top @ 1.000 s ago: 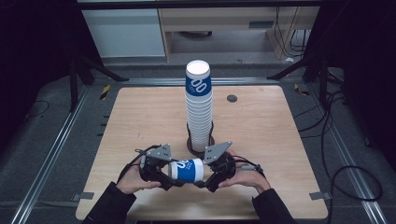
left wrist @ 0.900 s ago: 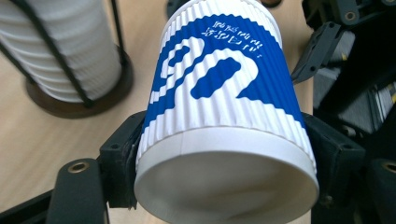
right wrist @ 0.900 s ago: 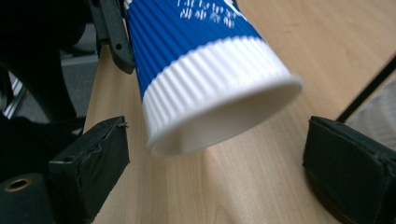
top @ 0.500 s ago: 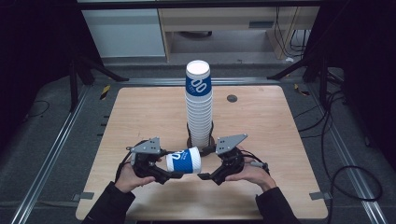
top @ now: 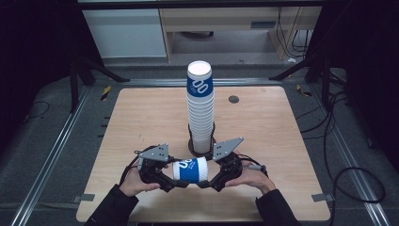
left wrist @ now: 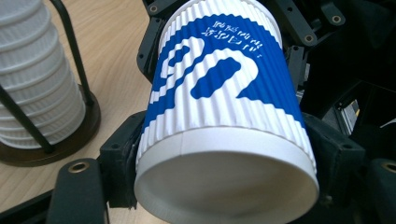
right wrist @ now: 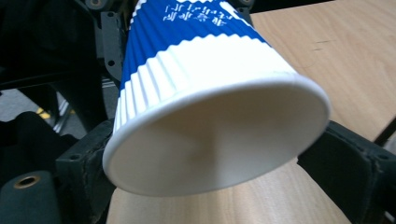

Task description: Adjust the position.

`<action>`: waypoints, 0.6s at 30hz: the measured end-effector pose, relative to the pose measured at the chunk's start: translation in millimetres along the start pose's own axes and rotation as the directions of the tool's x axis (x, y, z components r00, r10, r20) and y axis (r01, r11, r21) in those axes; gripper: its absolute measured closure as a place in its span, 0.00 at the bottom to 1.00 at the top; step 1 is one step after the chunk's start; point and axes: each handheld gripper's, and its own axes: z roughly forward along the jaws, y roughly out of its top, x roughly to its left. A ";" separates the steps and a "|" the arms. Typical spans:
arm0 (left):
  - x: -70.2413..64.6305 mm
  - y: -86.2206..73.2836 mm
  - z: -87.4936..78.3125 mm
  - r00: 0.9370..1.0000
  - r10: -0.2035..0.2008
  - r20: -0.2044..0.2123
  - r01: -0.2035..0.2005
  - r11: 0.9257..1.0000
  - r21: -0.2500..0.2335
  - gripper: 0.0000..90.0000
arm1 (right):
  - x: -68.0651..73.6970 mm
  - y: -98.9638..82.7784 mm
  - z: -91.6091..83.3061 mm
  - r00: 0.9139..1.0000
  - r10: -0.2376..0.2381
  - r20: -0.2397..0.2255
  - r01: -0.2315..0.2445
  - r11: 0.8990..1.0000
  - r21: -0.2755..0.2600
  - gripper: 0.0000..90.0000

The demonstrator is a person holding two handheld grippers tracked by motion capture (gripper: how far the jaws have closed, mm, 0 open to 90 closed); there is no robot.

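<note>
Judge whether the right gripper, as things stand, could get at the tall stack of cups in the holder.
Probably not yet: the right gripper and left gripper both hold the blue and white cup. Otherwise the way to the stack of cups looks free.

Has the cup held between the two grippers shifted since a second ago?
No. The cup lies about where it did, just in front of the stack on the table.
</note>
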 end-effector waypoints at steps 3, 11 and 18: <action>-1.0 0.3 2.0 1.000 0.008 0.010 -0.008 1.000 0.012 0.28 | 1.1 -0.2 1.6 1.000 -0.005 -0.023 0.005 1.000 0.002 0.12; -1.3 0.4 2.5 1.000 0.011 0.010 -0.011 1.000 0.024 0.29 | 1.3 -1.1 2.1 0.999 -0.006 -0.045 0.006 1.000 0.001 0.18; -1.7 1.3 1.6 1.000 0.011 -0.015 -0.011 1.000 0.025 0.27 | 1.4 -0.9 0.6 0.999 -0.010 -0.034 0.011 1.000 0.010 0.18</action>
